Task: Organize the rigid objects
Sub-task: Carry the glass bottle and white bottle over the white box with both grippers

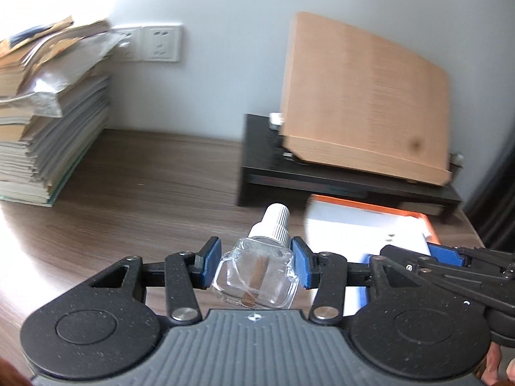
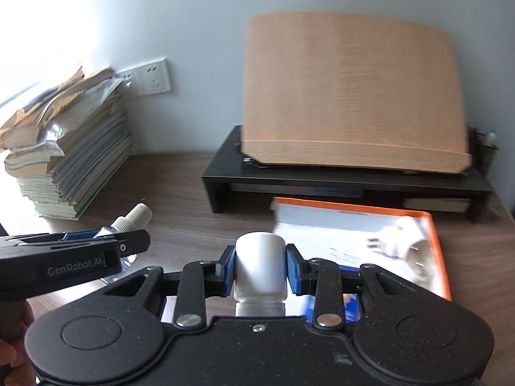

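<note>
Above desk: left tongs (image 1: 256, 265) clamp glass bottle (image 1: 257, 281); right tongs (image 2: 259, 268) clamp white bottle (image 2: 260, 267).

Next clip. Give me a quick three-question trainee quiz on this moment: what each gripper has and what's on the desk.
1. True or false: the left gripper is closed on a clear glass bottle with a white ribbed cap.
2. What does the right gripper hold?
A. a wall plug
B. a white plastic bottle
C. a book
3. Fill in: the white plug adapter lies on the ____-edged book in front of the black desk riser.

Key
1. True; the blue pads press on both its sides.
2. B, the white plastic bottle, cap end toward the camera.
3. Orange.
</note>
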Demonstrator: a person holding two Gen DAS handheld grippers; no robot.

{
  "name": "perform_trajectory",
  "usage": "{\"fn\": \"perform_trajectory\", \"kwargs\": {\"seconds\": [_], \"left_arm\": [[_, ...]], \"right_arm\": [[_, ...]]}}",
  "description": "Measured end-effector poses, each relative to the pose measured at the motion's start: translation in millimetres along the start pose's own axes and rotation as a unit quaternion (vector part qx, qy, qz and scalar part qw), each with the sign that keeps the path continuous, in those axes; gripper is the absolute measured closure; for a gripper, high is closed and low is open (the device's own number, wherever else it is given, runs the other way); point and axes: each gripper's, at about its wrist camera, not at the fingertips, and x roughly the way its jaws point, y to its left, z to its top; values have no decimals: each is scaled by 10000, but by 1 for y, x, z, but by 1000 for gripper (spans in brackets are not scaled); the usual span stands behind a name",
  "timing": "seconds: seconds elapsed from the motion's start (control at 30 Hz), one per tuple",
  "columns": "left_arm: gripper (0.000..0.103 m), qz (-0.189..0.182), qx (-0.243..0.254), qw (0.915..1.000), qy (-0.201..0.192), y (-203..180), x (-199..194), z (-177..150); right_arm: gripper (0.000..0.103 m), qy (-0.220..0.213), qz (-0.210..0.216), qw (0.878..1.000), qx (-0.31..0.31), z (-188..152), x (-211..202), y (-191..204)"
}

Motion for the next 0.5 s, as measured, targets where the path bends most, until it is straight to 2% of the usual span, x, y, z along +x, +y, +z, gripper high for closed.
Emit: {"fn": "perform_trajectory", "kwargs": {"seconds": [0.23,0.5], "left_arm": [[55,-441,340,9984,-5,-55,-14,-16],[55,-828,595,9948,-22,-104,-16,-29]], "right_arm": [[63,-229,-400,9983,352,-25,-54,-51],[63,-377,-836,9929,761,-51,-91,-100]]}}
